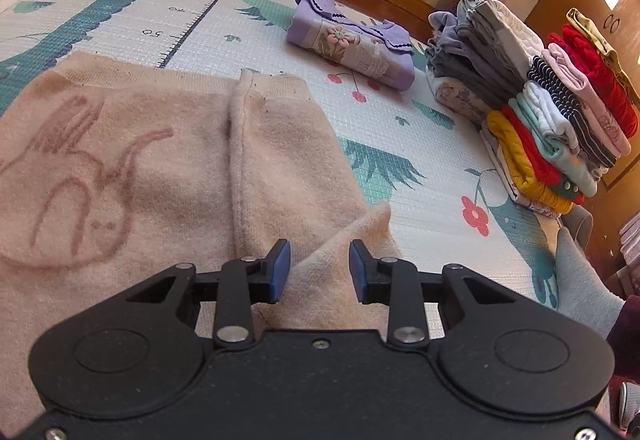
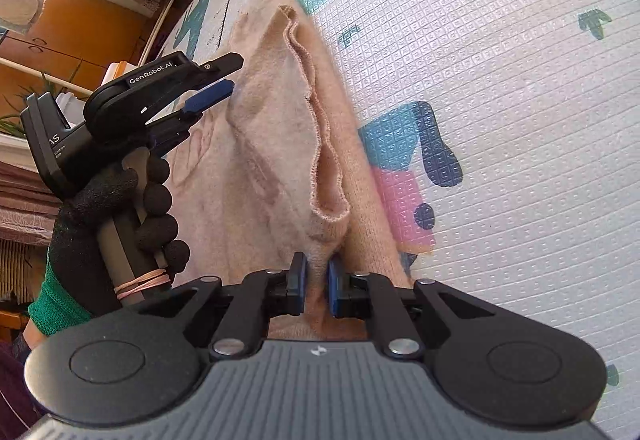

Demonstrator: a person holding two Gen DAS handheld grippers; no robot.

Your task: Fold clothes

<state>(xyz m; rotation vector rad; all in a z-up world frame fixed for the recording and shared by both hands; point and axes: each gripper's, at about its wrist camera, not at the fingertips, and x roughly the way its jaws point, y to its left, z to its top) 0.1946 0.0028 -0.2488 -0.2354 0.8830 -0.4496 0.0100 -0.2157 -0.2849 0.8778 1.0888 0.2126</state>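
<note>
Sweater (image 1: 160, 167) on play mat (image 1: 400, 143), one edge pinched by the right gripper (image 2: 317, 282)

Its jaws are closed on a raised fold of the beige knit, which runs lengthwise away from them; the left gripper (image 1: 320, 268), jaws wide and holding nothing, hovers just beside that fold. Only the left view shows the folded stack (image 1: 540, 111) well apart; only the right shows the gloved hand (image 2: 112, 215)

Beige sweater (image 1: 168, 159) under the left gripper (image 1: 320, 266): fuzzy matt knit, faint pink outline motif. Right gripper (image 2: 316, 282) pinches the same knit; raw-looking stitched hem ahead of it. Both grippers: matt black plastic, shiny metal pins, blue rubbery pads (image 1: 281, 272). Play mat (image 2: 500, 87) beyond: embossed grid foam (slight sheen). Glove (image 2: 100, 224) left of right gripper: coarse black knit.
</note>
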